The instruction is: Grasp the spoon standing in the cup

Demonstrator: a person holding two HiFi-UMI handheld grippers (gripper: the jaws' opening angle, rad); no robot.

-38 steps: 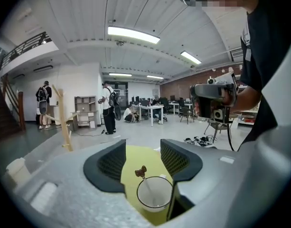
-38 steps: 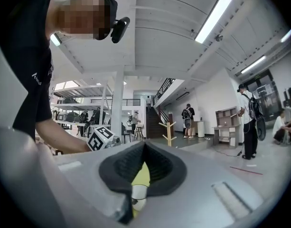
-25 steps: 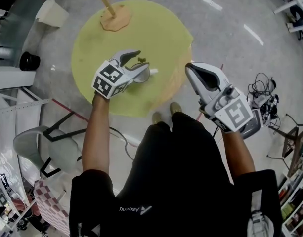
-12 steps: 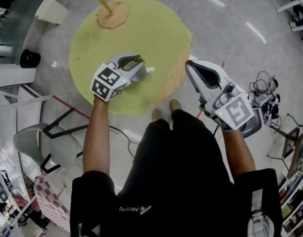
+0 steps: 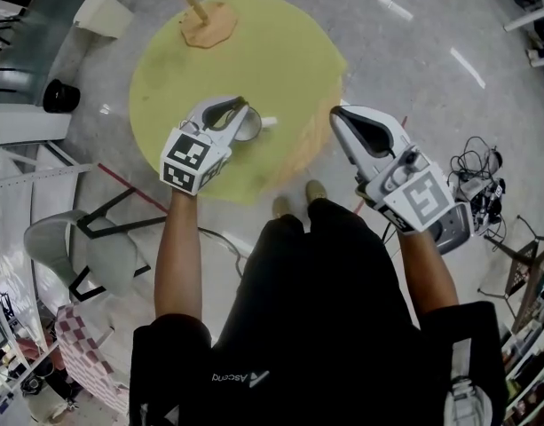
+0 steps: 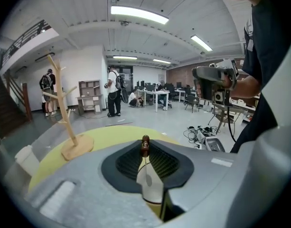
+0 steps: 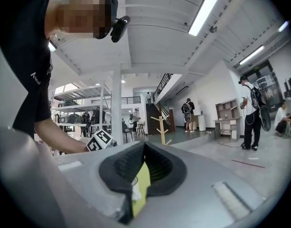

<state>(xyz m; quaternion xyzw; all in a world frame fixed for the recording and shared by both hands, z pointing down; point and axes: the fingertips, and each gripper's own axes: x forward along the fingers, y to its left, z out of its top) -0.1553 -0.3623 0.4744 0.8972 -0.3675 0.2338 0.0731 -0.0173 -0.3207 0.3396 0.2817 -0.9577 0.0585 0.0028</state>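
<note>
A white cup (image 5: 250, 131) stands on the round yellow table (image 5: 254, 51), and a thin spoon (image 6: 145, 145) with a brown knob on top stands upright in it. My left gripper (image 5: 242, 114) reaches over the cup. Its jaws are closing, and the pads (image 6: 160, 161) meet around the spoon's upper end, with the cup (image 6: 152, 188) showing below them. My right gripper (image 5: 336, 114) hovers at the table's right edge, apart from the cup, shut with nothing in it. It also shows in the left gripper view as the right gripper (image 6: 208, 79), held up in a hand.
A wooden mug tree (image 5: 205, 20) stands at the table's far side. A grey chair (image 5: 67, 256) sits on the floor to the left, a tangle of cables (image 5: 471, 171) to the right. Several people stand in the hall behind (image 6: 113, 91).
My left gripper's jaws have come together from wide open around the spoon above the cup. The right gripper has barely moved.
</note>
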